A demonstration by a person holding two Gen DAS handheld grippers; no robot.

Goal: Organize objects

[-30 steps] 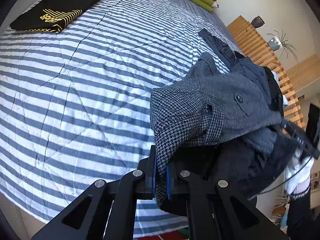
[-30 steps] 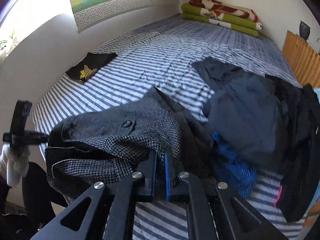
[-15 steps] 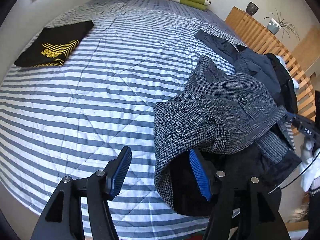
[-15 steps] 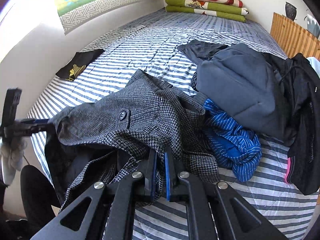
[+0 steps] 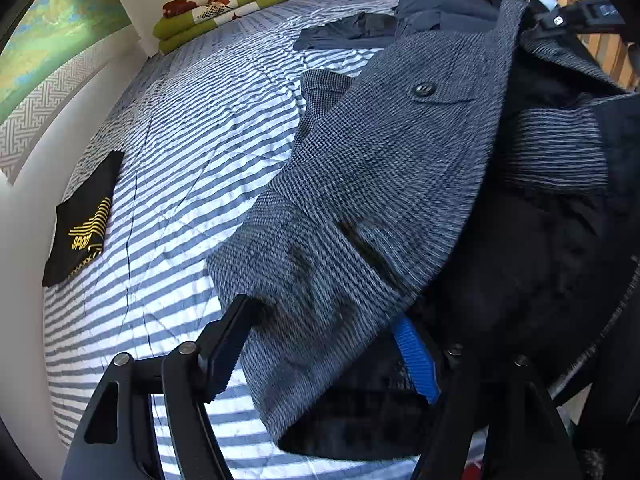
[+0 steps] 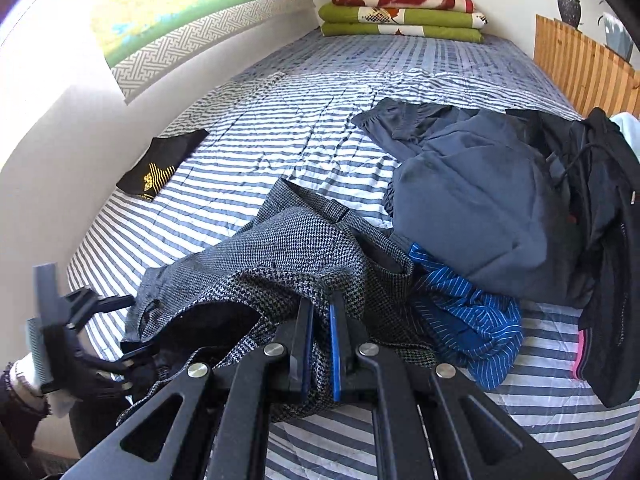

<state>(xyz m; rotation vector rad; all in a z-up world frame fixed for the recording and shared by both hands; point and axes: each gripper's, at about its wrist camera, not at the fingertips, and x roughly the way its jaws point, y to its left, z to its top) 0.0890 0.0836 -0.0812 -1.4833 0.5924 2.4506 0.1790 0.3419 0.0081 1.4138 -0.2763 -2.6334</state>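
R tool (image 6: 320, 340) clamps houndstooth jacket (image 6: 280, 256) – on striped bed (image 6: 280, 128).

The bed (image 6: 304, 128) carries a quilted cover in blue-grey and white stripes. A stack of folded blankets (image 6: 404, 14), green with a red-and-cream layer on top, lies at the far end against the white wall. A wall hanging (image 6: 188, 8) in green and yellow with a grey geometric border runs along the left wall. A slatted wooden panel (image 6: 580, 68) stands beside the bed on the right. A dark vase (image 6: 569, 4) stands on its top edge.
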